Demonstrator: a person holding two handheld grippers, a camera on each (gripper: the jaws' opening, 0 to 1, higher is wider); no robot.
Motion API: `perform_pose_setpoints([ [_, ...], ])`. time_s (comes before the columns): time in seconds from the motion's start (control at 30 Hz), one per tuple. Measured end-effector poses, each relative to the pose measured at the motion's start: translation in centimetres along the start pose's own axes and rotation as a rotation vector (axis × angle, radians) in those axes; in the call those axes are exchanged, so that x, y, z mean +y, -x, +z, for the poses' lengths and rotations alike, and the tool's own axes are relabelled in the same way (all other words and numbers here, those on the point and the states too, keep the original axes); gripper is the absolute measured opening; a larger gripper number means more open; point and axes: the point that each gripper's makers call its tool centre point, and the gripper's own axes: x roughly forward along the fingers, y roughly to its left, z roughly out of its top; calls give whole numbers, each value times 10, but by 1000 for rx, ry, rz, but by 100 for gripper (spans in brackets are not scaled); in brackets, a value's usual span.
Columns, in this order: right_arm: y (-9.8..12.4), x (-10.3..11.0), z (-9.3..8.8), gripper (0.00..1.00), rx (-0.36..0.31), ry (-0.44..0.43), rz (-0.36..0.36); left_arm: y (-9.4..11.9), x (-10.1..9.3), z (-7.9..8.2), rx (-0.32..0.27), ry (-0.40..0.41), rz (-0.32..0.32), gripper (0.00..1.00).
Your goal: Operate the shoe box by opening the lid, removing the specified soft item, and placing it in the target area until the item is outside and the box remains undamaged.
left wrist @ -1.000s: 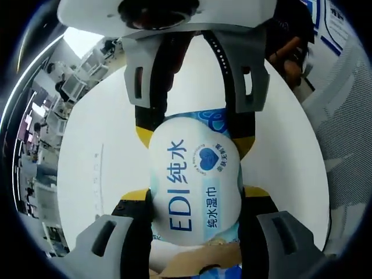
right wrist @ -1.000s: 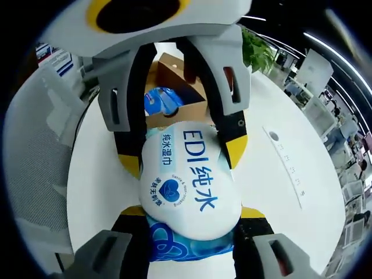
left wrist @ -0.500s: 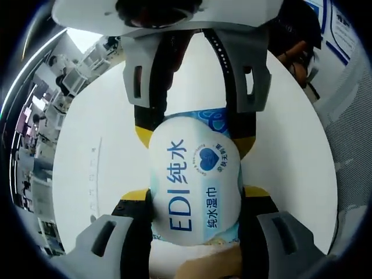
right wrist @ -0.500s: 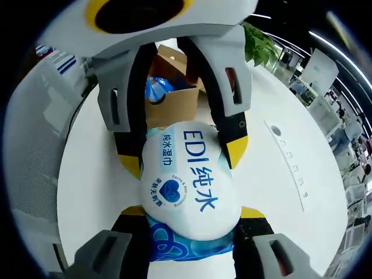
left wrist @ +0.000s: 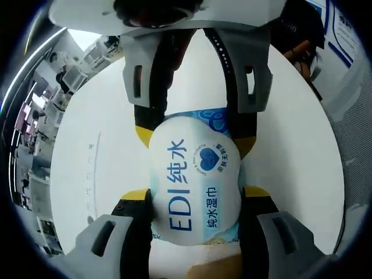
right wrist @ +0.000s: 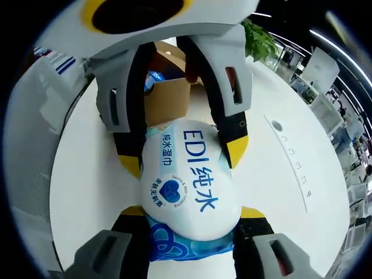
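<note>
— White table (left wrist: 93,174) lying under everything. Wipes?
— Wipes pack (left wrist: 195,180) hanging between both claws — left claw (left wrist: 196,195) and right claw (right wrist: 189,212) each clamping an end, cardboard shoe box (right wrist: 168,102) sitting behind.

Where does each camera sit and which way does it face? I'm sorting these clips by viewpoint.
Left gripper view: rides on the left gripper, looking along its jaws, shut on the wet wipes pack, over the white table; the right gripper grips the pack's far end.
Right gripper view: rides on the right gripper, facing the cardboard box beyond the left gripper.
Shared: the pack, both grippers, the table.
</note>
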Motion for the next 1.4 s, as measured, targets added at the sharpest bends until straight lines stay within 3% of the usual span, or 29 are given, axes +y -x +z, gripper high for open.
perform_pose_setpoints([
  [0.93,-15,-2,-8,53,12,19,15,-17,0,-12,-5,22,-4,60],
  [1.4,2,1,-9,49,8,-65,-40,3,0,-26,15,23,56,60],
])
